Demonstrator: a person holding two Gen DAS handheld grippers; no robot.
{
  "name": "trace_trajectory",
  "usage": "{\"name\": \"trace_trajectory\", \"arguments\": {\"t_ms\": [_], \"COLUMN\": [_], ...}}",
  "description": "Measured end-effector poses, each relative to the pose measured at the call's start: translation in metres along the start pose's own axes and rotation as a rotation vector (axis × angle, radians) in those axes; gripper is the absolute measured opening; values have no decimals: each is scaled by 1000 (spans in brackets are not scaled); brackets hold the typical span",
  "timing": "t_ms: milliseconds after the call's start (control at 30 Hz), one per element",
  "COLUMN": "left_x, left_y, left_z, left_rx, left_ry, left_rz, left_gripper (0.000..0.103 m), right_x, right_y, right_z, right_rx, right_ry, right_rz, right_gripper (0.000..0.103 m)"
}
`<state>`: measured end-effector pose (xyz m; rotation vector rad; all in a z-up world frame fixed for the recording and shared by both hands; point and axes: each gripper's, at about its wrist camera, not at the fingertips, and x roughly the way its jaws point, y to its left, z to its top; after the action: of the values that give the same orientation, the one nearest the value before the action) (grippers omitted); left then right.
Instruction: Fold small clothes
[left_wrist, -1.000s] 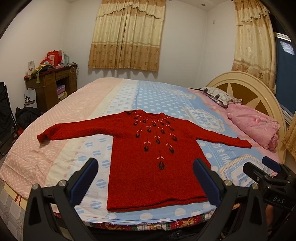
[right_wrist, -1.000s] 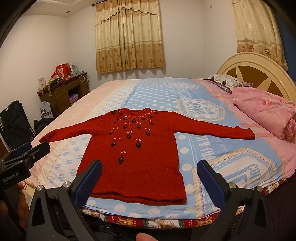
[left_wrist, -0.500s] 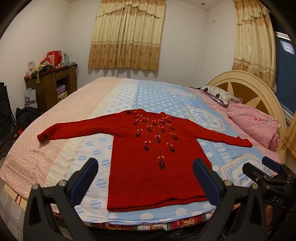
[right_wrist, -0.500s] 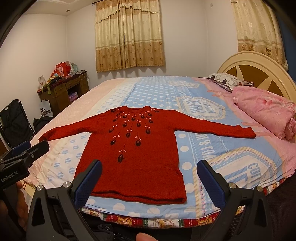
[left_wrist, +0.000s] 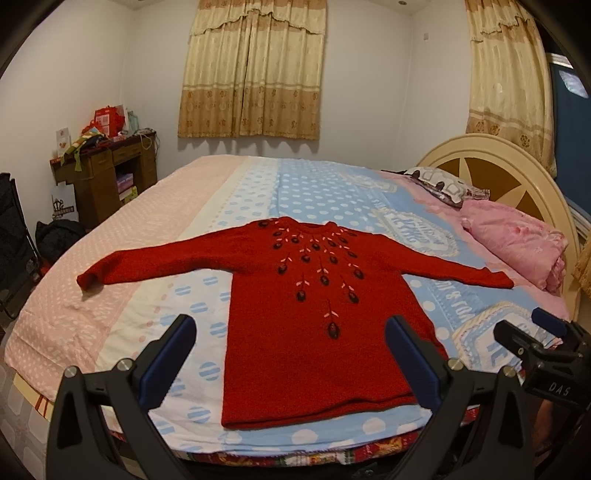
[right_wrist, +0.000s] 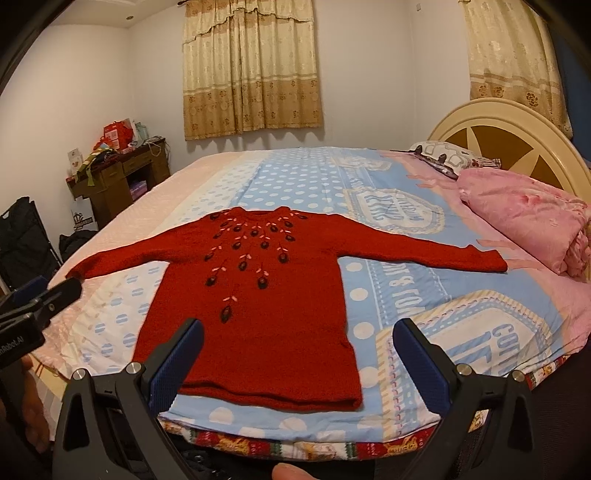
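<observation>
A small red knit sweater with dark embroidered flowers lies flat on the bed, front up, both sleeves spread wide, hem toward me. It also shows in the right wrist view. My left gripper is open and empty, held in the air before the hem. My right gripper is open and empty, over the hem's right half. Each gripper's tip shows at the edge of the other's view.
The bed has a pink and blue dotted cover. A pink folded quilt and a patterned pillow lie by the cream headboard on the right. A cluttered wooden desk stands at the far left.
Both grippers have edged slightly forward toward the sweater. The sweater has not moved and both grippers stay open.
</observation>
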<state>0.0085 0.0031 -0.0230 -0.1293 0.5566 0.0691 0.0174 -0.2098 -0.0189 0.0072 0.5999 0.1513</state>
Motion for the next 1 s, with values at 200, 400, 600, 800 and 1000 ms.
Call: {"name": "trace_trajectory", "arguments": {"t_ms": [200, 400, 600, 800, 1000], "left_x": [30, 75, 120, 154, 183], "left_y": [-4, -5, -16, -25, -33], "left_z": [3, 9, 17, 19, 21], "left_rx": [79, 134, 201, 269, 302], "left_ry": [11, 73, 118, 143, 183], "left_rz": [73, 112, 156, 196, 196], "left_gripper": [103, 103, 103, 103, 103], "right_x": [34, 76, 128, 167, 190], "right_y": [-20, -38, -75, -121, -168], "right_z": [-4, -7, -6, 0, 11], "right_rx": [50, 79, 112, 153, 160], "right_ry": [18, 87, 127, 159, 171], "right_rz": [6, -11, -49, -111, -190], "right_gripper": [102, 102, 102, 102, 102]}}
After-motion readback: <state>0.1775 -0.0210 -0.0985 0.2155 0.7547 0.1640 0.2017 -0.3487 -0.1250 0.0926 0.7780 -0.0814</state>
